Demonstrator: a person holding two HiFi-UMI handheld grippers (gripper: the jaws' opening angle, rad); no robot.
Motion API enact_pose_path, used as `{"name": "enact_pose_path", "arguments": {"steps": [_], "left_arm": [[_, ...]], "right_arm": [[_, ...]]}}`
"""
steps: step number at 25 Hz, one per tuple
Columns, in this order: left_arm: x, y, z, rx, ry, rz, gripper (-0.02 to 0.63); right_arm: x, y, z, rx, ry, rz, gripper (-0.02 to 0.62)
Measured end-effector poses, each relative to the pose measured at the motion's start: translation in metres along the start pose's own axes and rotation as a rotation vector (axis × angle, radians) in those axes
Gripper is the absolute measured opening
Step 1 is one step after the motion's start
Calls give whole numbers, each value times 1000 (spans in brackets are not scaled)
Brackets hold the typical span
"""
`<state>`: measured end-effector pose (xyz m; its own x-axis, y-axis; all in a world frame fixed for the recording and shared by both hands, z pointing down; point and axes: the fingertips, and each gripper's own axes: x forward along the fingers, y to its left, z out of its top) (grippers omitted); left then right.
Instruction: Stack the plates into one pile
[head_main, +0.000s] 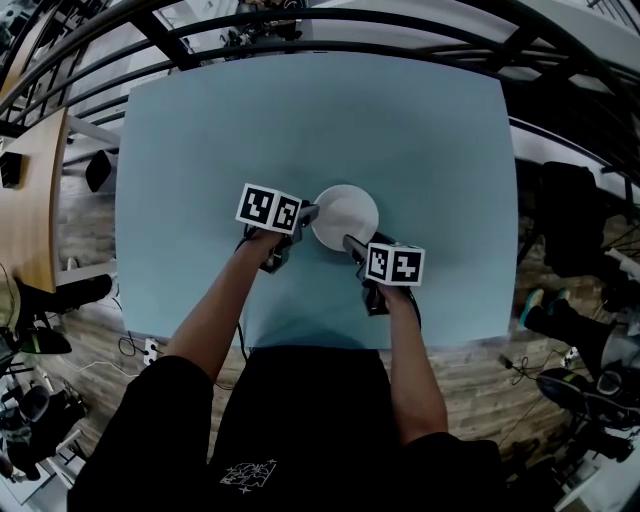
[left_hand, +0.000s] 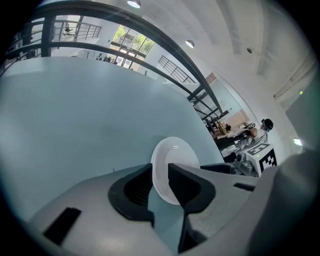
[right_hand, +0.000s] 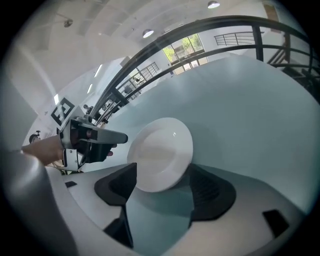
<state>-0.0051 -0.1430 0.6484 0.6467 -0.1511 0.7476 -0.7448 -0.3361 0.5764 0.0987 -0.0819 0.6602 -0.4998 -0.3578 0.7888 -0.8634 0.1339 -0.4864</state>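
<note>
even, soft daylight; ceiling lamps (left_hand: 134, 4) glare, windows (left_hand: 131, 41) blow out; strong fisheye bending, dark vignetted corners.

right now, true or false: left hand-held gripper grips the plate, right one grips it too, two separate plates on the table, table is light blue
1. The left hand-held gripper grips the white plate: true, its jaws pinch the rim.
2. The right hand-held gripper grips it too: false, its jaws stand wide apart around the rim.
3. Two separate plates lie on the table: false, only one plate or pile shows, near the middle.
4. The table is light blue: true.
</note>
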Motion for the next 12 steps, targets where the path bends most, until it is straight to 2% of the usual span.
{"name": "enact_pose_path", "arguments": {"steps": [12], "left_arm": [[-28, -10, -11, -11, -85, -27, 74]], "right_arm": [[-19, -10, 2, 35, -87, -26, 299]]}}
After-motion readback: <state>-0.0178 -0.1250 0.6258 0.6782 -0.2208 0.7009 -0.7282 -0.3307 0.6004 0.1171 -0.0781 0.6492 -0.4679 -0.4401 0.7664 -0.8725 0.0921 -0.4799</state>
